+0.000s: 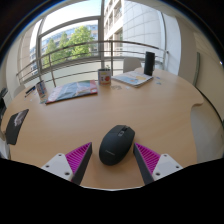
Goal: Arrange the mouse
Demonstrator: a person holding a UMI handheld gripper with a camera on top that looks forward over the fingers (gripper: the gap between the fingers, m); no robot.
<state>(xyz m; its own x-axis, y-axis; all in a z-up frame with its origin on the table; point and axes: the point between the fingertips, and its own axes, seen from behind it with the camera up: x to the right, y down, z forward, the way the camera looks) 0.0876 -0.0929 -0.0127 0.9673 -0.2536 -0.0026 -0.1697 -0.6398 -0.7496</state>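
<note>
Between the two fingers of the gripper (113, 162) sits a black computer mouse (116, 143), resting on the light wooden table (70, 125) with its rounded back toward the camera. The fingers stand apart: the left magenta pad (77, 157) lies a little off the mouse's left flank, and the right one comes close to the mouse's right flank, but neither pad visibly presses on it. The mouse rests on its own weight, with its nearer end about level with the pads' tips and its front end reaching just ahead of them.

Beyond the mouse the tabletop runs bare for a stretch. Farther ahead and to the left of the fingers lies an open magazine (71, 91), flat on the table. Straight ahead, well beyond the mouse, stands a small box (105, 75) with a coloured face, and just to the right of it a white sheet or thin booklet (132, 78) lies flat. Behind that, farther right, a dark upright cylinder (149, 64) stands near the table's far edge. Off to the far left of the fingers, a dark object (16, 125) lies at the table's rim; its kind cannot be told.

Past the table's far edge, large windows (70, 35) show a railing, green trees and a pale building outside.
</note>
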